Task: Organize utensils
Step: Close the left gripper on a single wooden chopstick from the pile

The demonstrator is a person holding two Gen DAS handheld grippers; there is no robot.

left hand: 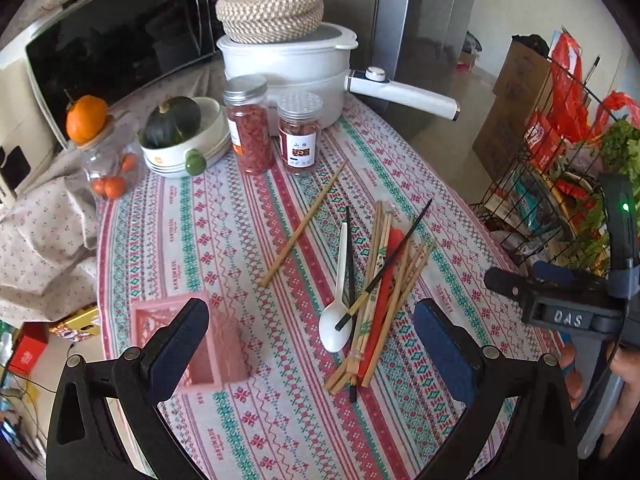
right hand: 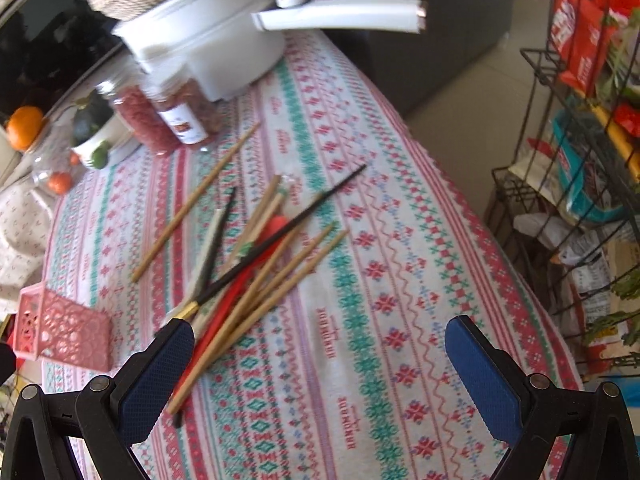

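A loose pile of wooden chopsticks (left hand: pixel 394 284) lies on the patterned tablecloth with black chopsticks (left hand: pixel 384 266), a red utensil (left hand: pixel 382 300) and a white spoon (left hand: pixel 338 308). One wooden chopstick (left hand: pixel 302 226) lies apart to the left. A pink lattice basket (left hand: pixel 200 340) lies on its side at the near left. My left gripper (left hand: pixel 312 340) is open and empty above the cloth, between basket and pile. My right gripper (right hand: pixel 320 360) is open and empty, its left finger (right hand: pixel 156 376) over the near ends of the pile (right hand: pixel 260 280). The basket (right hand: pixel 64 330) shows at the left.
At the back stand a white pot (left hand: pixel 288 60) with a long handle and woven lid, two jars (left hand: pixel 250 124), a bowl with a squash (left hand: pixel 180 132), a glass jar with oranges (left hand: pixel 104 152) and a microwave (left hand: pixel 112 40). A wire rack (left hand: pixel 560 184) stands right of the table.
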